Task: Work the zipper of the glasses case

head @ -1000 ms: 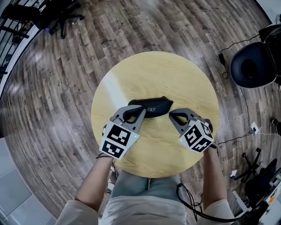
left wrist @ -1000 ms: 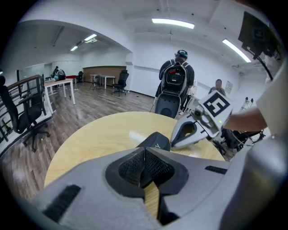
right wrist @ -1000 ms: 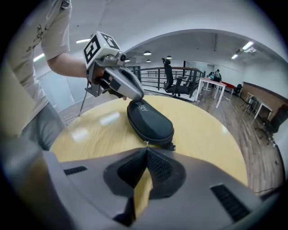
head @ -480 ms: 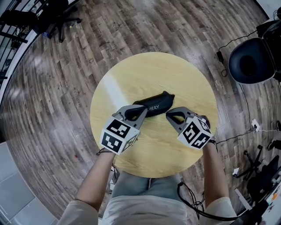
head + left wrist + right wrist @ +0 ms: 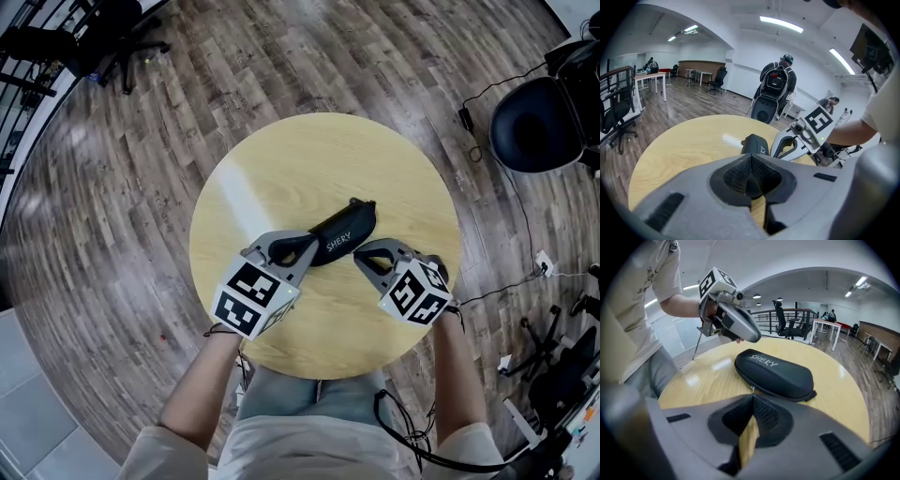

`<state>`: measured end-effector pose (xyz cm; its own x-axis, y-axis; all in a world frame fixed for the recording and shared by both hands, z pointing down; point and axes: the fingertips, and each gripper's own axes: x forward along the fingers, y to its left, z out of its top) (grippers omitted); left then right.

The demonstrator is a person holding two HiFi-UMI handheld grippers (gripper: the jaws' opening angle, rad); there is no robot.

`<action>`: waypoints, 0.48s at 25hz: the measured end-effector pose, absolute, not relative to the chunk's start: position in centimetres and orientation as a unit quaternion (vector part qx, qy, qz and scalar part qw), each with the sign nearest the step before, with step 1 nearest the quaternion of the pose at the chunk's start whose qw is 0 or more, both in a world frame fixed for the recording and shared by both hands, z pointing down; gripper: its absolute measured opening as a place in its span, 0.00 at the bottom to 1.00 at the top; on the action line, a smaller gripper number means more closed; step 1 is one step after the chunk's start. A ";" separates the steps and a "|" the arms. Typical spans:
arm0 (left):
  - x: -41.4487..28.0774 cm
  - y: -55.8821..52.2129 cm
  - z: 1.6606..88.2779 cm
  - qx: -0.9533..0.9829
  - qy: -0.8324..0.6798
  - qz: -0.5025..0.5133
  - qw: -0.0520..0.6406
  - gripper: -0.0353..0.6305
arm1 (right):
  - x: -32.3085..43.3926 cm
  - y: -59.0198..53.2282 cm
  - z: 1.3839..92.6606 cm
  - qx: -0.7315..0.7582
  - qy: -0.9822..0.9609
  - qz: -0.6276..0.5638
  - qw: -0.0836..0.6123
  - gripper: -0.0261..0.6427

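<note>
The glasses case (image 5: 776,373) is lying mid-desk (image 5: 309,159). The left tongs (image 5: 749,158) are clenching one end of it, and the right tongs (image 5: 752,397) are pinching the zipper pull (image 5: 751,388). Judged: opening is just starting, and the next move calls for a steady pull along the seam.

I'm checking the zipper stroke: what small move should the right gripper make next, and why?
Probably draw the right gripper along the seam of the glasses case. Its jaws look shut on the zipper pull, midway along the closed case's near edge, and the left gripper, jaws shut, sits at the lettered end.
</note>
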<state>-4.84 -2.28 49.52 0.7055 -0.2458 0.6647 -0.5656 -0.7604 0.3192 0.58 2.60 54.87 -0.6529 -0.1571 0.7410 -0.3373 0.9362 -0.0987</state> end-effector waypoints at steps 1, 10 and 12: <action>-4.0 -2.2 49.1 0.891 -0.219 0.304 0.257 0.07 | 1.7 2.7 55.0 0.139 -0.899 0.113 0.401 0.04; 5.6 -1.5 49.7 0.912 -0.134 0.324 0.214 0.07 | 9.0 0.5 54.9 0.188 -0.883 0.109 0.416 0.04; 7.0 -1.4 50.3 0.909 -0.126 0.337 0.210 0.06 | 9.3 0.4 54.9 0.187 -0.884 0.106 0.414 0.04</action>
<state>6.95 -1.44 50.32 0.7418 -0.0876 0.6649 -0.3705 -0.8799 0.2975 9.28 0.39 54.89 -0.5872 -0.2425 0.7723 -0.4188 0.9075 -0.0335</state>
